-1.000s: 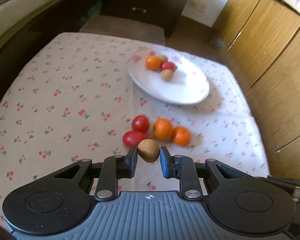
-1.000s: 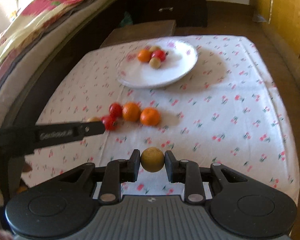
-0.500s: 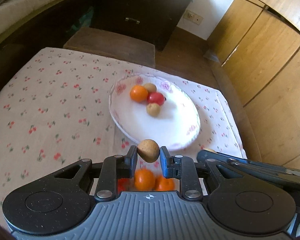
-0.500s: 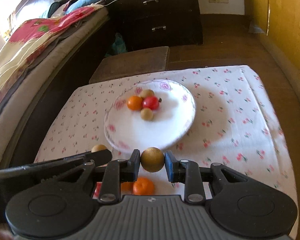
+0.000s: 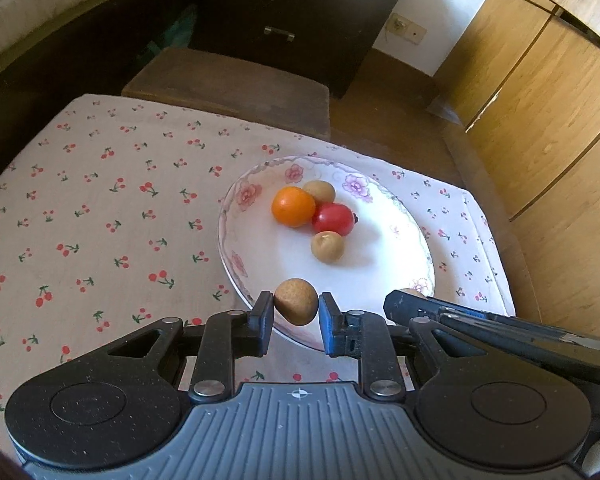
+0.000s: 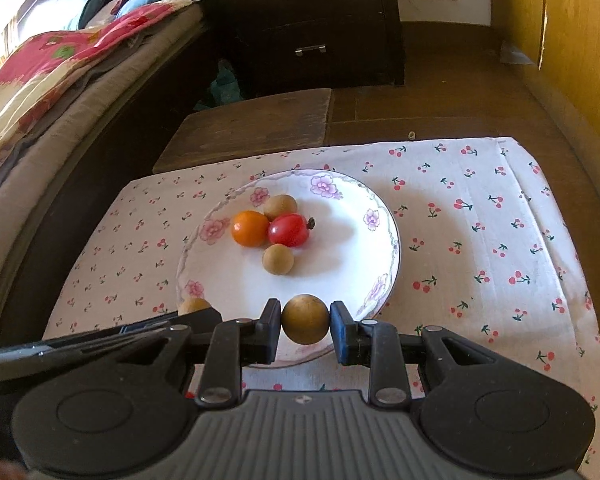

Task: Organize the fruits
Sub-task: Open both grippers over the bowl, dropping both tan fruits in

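Observation:
My left gripper (image 5: 296, 314) is shut on a small brown fruit (image 5: 296, 301) over the near rim of the white flowered plate (image 5: 380, 264). My right gripper (image 6: 305, 324) is shut on a rounder brown fruit (image 6: 305, 319), also at the plate's (image 6: 340, 256) near rim. On the plate lie an orange (image 5: 293, 206), a red tomato (image 5: 333, 219) and two brown fruits (image 5: 319, 191) (image 5: 327, 247). In the right wrist view the same orange (image 6: 250, 228) and tomato (image 6: 289, 230) show. Each view catches the other gripper's finger at its edge.
The plate sits on a cherry-print tablecloth (image 5: 100, 220) near the table's far edge. Beyond it stand a wooden stool (image 6: 252, 128) and a dark chest of drawers (image 6: 312, 24). Wooden cabinet doors (image 5: 548, 112) rise on the right, a bed (image 6: 40, 80) on the left.
Both grippers carried their brown fruits forward, from the middle of the cloth to the plate's near rim. The loose tomatoes and oranges on the cloth slipped out of view beneath them.

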Available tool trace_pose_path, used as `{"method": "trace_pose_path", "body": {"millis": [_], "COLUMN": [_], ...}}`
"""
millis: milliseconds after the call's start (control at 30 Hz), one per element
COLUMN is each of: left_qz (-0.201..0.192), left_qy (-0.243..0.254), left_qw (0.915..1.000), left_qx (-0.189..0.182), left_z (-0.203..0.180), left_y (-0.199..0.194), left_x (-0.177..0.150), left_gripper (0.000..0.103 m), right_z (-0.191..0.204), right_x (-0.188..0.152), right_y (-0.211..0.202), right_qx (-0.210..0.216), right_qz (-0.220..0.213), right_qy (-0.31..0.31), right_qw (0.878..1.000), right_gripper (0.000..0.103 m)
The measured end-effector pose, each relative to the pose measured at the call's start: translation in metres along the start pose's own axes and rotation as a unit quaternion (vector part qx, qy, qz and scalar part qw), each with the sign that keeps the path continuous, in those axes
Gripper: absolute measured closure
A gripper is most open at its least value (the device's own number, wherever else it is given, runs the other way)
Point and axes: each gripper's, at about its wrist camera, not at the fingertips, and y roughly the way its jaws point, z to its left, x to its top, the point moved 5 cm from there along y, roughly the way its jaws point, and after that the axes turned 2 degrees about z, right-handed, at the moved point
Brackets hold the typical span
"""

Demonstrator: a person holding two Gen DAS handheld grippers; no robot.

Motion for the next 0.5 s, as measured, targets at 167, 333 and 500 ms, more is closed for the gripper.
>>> {"method": "trace_pose_path", "body": {"millis": [167, 333, 500], "left_qz": [-0.001, -0.003, -0.006], "left_qy": [0.001, 0.0, -0.005], "left_qw": [1.0, 1.0, 0.9999], "left_qx": [0.003, 0.007, 0.007], "left_z": [-0.0011, -0.0011, 0.0001], "left_y": [0.0003, -0.0012, -0.0018], "left_x": [0.0007, 0.0007, 0.0014], "left_gripper": [0.072, 0.072, 0.071], "right_z": [-0.0001, 0.0012, -0.0005], "right_x": [0.0009, 0.0008, 0.0029], "right_y": [0.0011, 0.0003, -0.0006], "right_qx": [-0.002, -0.001, -0.001], "right_qz": [-0.002, -0.005, -0.008], "right_qy": [0.003, 0.002, 0.008], "right_qw": [1.0, 1.0, 1.0], "right_gripper": [0.073, 0.073, 0.073]}}
